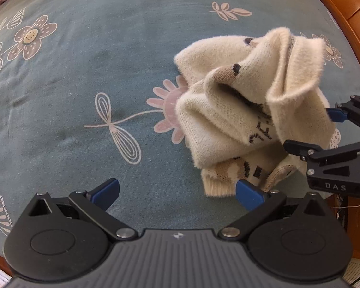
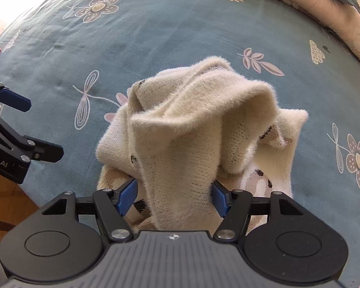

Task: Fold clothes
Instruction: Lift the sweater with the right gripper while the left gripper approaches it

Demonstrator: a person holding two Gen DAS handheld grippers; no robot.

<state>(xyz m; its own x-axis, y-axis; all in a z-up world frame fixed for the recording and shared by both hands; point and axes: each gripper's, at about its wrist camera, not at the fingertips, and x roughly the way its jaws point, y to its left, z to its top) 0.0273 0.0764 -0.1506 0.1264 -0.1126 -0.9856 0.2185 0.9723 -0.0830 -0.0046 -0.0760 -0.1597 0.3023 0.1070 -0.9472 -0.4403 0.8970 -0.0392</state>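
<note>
On the teal flowered bedspread (image 1: 88, 76) I see the cream knit sweater (image 1: 247, 110) bunched in a loose heap. My left tongs (image 1: 177, 190) hang spread wide beside it, gripping nothing. My right tongs (image 2: 175, 198) stand parted around a sweater fold, pads barely touching.

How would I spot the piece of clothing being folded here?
Look at the blue-grey bedspread printed with flowers. On it lies one crumpled heap, a fluffy cream sweater with dark and tan markings. It is the only loose garment there, and a fold of it stands between the right gripper's blue pads.
</note>
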